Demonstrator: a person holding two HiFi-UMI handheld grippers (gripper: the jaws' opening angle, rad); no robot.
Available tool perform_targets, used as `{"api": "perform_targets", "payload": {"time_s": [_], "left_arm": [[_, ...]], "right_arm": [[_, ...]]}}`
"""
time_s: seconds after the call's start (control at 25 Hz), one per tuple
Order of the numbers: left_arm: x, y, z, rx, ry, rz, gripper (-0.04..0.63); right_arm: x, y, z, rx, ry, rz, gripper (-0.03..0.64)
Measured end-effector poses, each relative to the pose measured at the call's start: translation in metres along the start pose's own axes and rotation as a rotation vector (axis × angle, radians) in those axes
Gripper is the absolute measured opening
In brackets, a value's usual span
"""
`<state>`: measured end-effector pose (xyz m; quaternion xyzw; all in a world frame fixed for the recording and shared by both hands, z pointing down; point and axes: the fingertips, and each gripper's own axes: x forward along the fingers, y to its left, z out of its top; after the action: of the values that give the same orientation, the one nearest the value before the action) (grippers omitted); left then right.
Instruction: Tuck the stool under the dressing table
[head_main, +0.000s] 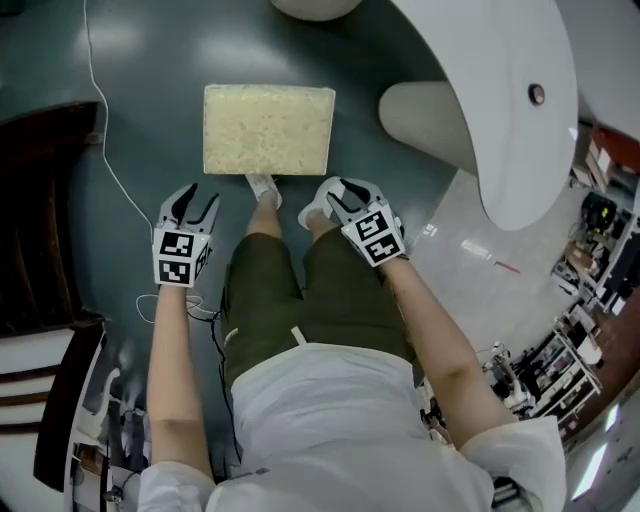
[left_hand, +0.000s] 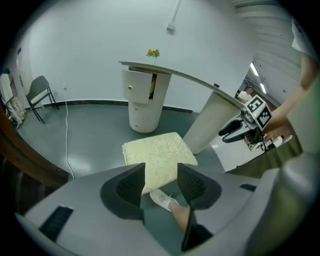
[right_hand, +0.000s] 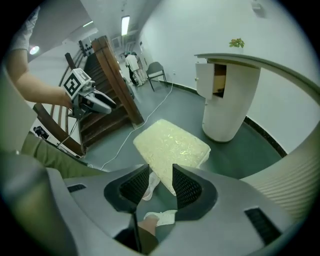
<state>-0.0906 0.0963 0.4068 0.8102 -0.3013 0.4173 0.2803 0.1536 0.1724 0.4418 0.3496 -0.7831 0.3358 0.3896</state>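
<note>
On the grey-green floor (head_main: 150, 60), just ahead of two white sneakers (head_main: 264, 188): square cream-cushioned stool (head_main: 268, 130). Stands upright out in the open, to the left of the white dressing table (head_main: 500, 100) and its ribbed pedestal (head_main: 425, 115) in the head view, not beneath the curved top. Just short of the stool's near corners: left gripper (head_main: 195, 203) and right gripper (head_main: 343, 190), both angled downward. Jaws of each parted, clasping nothing, touching nothing; beyond them, only stool edge and shoes.
</note>
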Motion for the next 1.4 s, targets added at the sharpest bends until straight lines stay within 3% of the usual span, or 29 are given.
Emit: {"api": "perform_targets", "payload": {"time_s": [0.28,0.52,0.84,1.2,1.4], "left_arm": [[0.075,0.037,-0.055,-0.005,0.096,-0.051,0.24],[0.133,0.061,-0.091,0.005,0.19,-0.068,0.284],[0.183,0.08,-0.136,0.067,0.298,-0.122,0.31],[0.213,0.086,-0.168,0.17,0.398,-0.157,0.314],[0.222,0.088,-0.17,0.128,0.378,-0.184,0.313]], "right_arm": [[0.084,-0.026,-0.043,0.054,0.108,-0.03,0.179],[0.143,-0.039,-0.089,0.098,0.188,0.004,0.219],[0.189,-0.049,-0.145,0.131,0.287,0.004,0.249],[0.219,-0.054,-0.154,0.13,0.339,-0.021,0.264],[0.227,-0.054,-0.156,0.2,0.36,-0.035,0.268]]}}
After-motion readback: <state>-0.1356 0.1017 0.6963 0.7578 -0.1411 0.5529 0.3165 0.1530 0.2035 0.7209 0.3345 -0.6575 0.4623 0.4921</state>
